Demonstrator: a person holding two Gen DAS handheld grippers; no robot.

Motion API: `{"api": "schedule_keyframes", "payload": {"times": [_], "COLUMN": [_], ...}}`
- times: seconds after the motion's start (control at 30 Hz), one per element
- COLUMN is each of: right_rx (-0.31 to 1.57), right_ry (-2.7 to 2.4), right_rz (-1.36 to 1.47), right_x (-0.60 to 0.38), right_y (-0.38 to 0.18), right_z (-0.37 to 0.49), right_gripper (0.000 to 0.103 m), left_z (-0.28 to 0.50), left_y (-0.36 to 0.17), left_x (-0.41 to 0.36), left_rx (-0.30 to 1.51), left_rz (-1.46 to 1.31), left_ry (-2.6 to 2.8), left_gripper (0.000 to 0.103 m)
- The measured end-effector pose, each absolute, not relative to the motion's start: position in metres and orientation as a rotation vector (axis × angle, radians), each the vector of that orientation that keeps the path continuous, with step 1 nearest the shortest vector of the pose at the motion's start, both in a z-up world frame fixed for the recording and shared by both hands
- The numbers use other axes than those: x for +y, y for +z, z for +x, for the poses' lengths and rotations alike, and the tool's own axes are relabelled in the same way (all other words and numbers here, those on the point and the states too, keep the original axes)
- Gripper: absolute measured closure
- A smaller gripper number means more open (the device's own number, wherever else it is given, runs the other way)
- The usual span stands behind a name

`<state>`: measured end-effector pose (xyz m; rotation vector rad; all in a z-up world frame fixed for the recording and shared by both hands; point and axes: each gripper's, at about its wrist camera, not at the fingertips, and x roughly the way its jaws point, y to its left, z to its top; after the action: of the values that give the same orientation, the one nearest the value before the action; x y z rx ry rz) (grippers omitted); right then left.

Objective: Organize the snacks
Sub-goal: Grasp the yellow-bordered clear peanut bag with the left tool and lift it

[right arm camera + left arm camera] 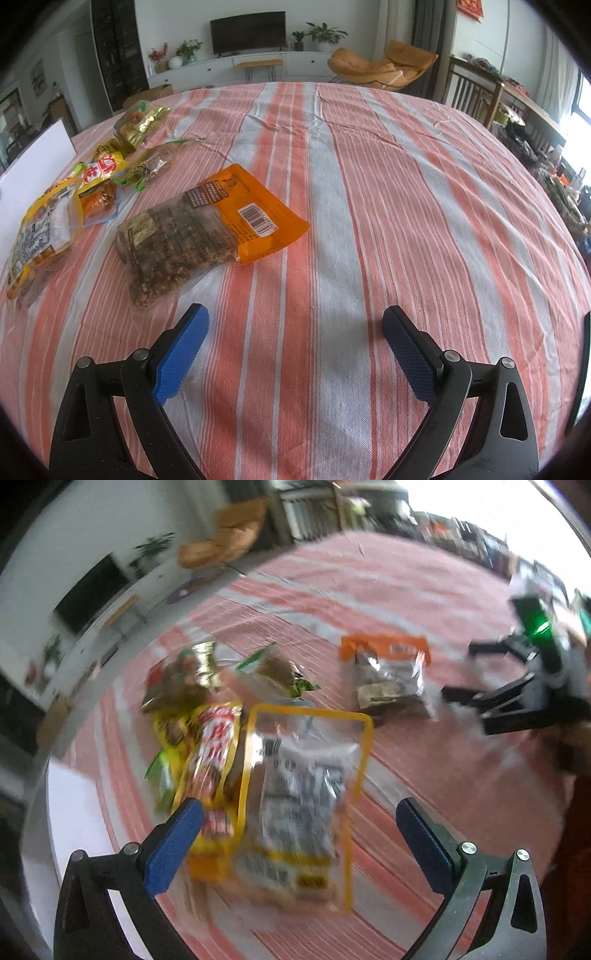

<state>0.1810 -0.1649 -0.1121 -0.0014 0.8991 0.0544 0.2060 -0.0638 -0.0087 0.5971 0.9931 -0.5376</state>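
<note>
While my left tongs (299,834) hang wide over the yellow-edged bag (306,805), nothing is gripped. Snack pile (92,162) sits far left on the striped cloth (369,184), next to a white board (33,173). Orange bag (218,225) lies alone just right of the pile. My right tongs (295,350) are wide too, holding nothing, near edge.

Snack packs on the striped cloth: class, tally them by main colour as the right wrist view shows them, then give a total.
Orange: 2, the large orange pack and the small orange pack
Yellow: 2, the red-lettered pack and the yellow-edged clear pack
Gold: 1, the gold pack
Clear with green ends: 1, the green-ended pack
Total: 6
</note>
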Motion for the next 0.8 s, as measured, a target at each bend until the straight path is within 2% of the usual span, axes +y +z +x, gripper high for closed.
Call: {"api": "schedule_keyframes", "payload": {"times": [0.07, 0.1, 0.13, 0.17, 0.23, 0.3, 0.43, 0.6, 0.67, 0.73, 0.8], "right_rx": [0.899, 0.899, 0.899, 0.899, 0.899, 0.899, 0.899, 0.899, 0.899, 0.899, 0.899], "right_ry": [0.054, 0.054, 0.054, 0.054, 0.054, 0.055, 0.054, 0.054, 0.054, 0.054, 0.054], "right_rz": [-0.001, -0.001, -0.001, -0.001, -0.001, 0.000, -0.001, -0.001, -0.001, -0.001, -0.001], "right_x": [-0.165, -0.165, -0.165, -0.165, -0.165, -0.165, -0.165, -0.165, -0.165, -0.165, -0.165], "right_y": [-0.112, -0.112, -0.112, -0.112, -0.112, -0.112, -0.112, -0.112, -0.112, -0.112, -0.112], "right_z": [0.181, 0.181, 0.181, 0.181, 0.181, 0.181, 0.181, 0.181, 0.181, 0.181, 0.181], "right_gripper": [0.006, 0.006, 0.006, 0.006, 0.006, 0.006, 0.006, 0.006, 0.006, 0.006, 0.006], "left_z": [0.218, 0.220, 0.222, 0.220, 0.210, 0.201, 0.162, 0.095, 0.081, 0.080, 0.087], "left_y": [-0.023, -0.029, -0.033, -0.032, -0.029, -0.024, -0.014, -0.035, -0.043, -0.048, -0.055], "left_x": [-0.072, -0.075, -0.076, -0.076, -0.074, -0.069, -0.041, -0.021, -0.012, -0.002, 0.004], "left_rx": [1.038, 1.053, 1.083, 1.070, 1.048, 1.059, 1.115, 1.148, 1.115, 1.100, 1.114], "left_rz": [0.650, 0.659, 0.650, 0.636, 0.620, 0.575, 0.378, 0.345, 0.320, 0.249, 0.198], "left_ry": [-0.537, -0.537, -0.553, -0.549, -0.555, -0.539, -0.507, -0.365, -0.296, -0.255, -0.243], "left_gripper": [0.001, 0.014, 0.031, 0.032, 0.048, 0.050, 0.051, 0.048, 0.044, 0.029, 0.024]}}
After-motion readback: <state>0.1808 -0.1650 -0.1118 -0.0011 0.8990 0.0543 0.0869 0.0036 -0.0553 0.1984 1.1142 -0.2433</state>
